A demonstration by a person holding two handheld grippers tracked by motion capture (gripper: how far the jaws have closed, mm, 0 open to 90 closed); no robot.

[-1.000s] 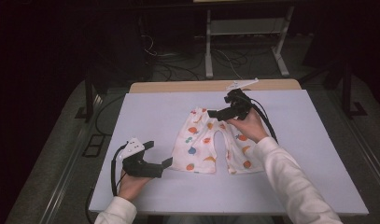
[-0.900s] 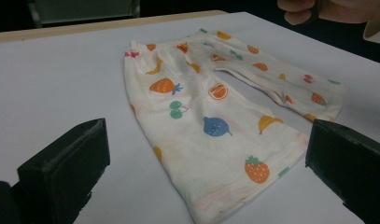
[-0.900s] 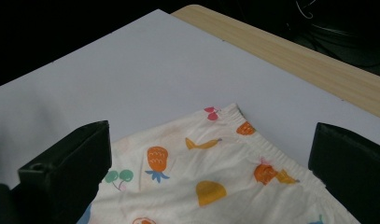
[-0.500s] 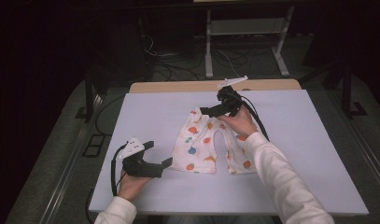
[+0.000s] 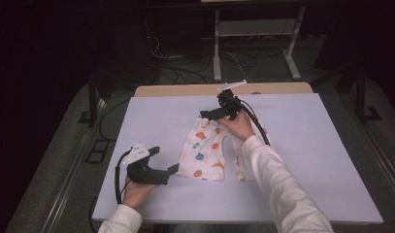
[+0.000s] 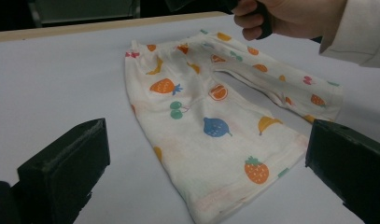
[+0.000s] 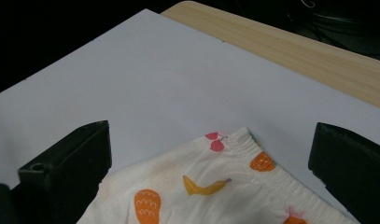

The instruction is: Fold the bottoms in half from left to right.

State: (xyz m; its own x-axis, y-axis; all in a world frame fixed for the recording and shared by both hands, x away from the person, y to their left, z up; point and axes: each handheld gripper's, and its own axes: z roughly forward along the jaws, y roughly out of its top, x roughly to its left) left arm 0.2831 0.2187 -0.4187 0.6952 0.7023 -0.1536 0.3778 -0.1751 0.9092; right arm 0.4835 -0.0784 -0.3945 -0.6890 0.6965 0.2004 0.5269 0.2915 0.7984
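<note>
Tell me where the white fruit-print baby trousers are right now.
In the high view the white fruit-print baby trousers lie flat mid-table on the pale sheet, waistband under the right tool, one leg hem beside the left tool.

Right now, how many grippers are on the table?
2. The left gripper sits near the front left, beside the pants hem. The right gripper hovers at their waistband, toward the far edge.

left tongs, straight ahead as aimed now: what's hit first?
Likely the fruit-print trousers: the left tongs stand open, aimed at the near leg's hem, which lies flat on the white table. Depth unclear; they might slide over the cloth instead.
</note>
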